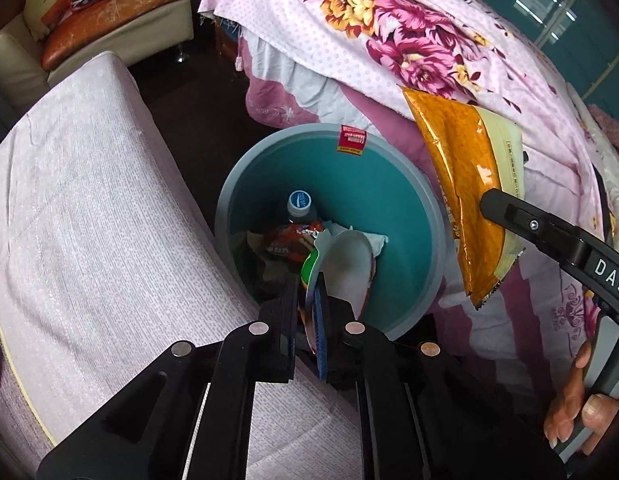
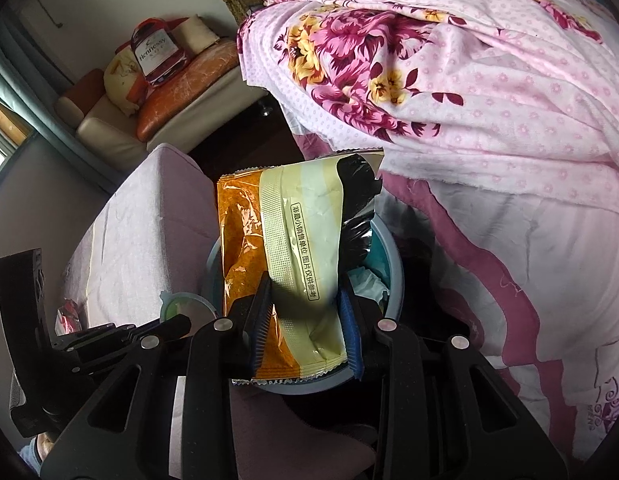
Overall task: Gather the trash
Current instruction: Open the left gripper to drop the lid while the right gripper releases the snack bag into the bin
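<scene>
A teal trash bin (image 1: 245,176) stands on the floor between a bench and a bed. It holds a capped bottle (image 1: 299,204), a red wrapper and crumpled paper. My left gripper (image 1: 313,300) is over the bin's near rim, shut on a white peel-off lid with a green edge (image 1: 345,264) that curls up over the opening. My right gripper (image 2: 305,312) is shut on the lower end of an orange and cream snack packet (image 2: 297,248). The snack packet (image 1: 457,184) hangs upright over the bin's right rim. The bin (image 2: 385,248) is mostly hidden behind it.
A pale pink padded bench (image 1: 89,200) runs along the bin's left side. A floral pink quilt (image 1: 409,40) drapes off the bed on the right, touching the bin. A cream and orange sofa (image 1: 109,28) with a printed bag stands far back. A person's hand (image 1: 581,412) holds the right tool.
</scene>
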{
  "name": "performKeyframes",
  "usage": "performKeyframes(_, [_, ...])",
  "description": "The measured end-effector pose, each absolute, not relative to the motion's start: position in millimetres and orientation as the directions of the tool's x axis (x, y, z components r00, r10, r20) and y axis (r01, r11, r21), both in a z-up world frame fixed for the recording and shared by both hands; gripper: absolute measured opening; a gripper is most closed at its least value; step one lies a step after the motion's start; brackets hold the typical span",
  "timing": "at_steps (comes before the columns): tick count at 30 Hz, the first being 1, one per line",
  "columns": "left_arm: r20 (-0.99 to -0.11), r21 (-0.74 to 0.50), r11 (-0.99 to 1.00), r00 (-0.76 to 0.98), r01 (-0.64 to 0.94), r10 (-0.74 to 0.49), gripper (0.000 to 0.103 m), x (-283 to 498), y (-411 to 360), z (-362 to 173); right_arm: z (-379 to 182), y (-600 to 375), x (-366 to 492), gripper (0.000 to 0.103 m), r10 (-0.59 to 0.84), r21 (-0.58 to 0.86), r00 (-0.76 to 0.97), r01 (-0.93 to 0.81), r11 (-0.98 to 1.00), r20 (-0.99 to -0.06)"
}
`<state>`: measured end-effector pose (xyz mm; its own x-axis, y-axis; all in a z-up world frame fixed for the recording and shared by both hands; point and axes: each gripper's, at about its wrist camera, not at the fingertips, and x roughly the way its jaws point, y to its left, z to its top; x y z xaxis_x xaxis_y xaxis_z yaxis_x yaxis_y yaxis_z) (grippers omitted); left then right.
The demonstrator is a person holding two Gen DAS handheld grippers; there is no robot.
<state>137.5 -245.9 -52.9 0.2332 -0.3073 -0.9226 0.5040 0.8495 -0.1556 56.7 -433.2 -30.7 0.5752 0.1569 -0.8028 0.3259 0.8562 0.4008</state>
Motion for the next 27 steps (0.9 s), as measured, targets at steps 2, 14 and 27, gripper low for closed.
performKeyframes(2, [-0.922, -0.155, 0.85, 0.235, 0.503, -0.307, 0.041, 138, -246, -54, -31, -430, 59, 0.031, 0.156, 0.398, 0.573, 0.326, 0.858, -0.805])
performKeyframes(14, [-0.898, -0.146, 0.871, 0.307, 0.468, -0.316, 0.089, 132, -219, -38, -33, -420, 71, 0.033, 0.15, 0.375, 0.552, 0.322, 0.87, -0.821])
performKeyframes(27, [-0.896, -0.166, 0.896, 0.316, 0.411, -0.311, 0.092, 135, -186, -36, -42, -404, 86, 0.055, 0.156, 0.354, 0.51, 0.32, 0.879, -0.846])
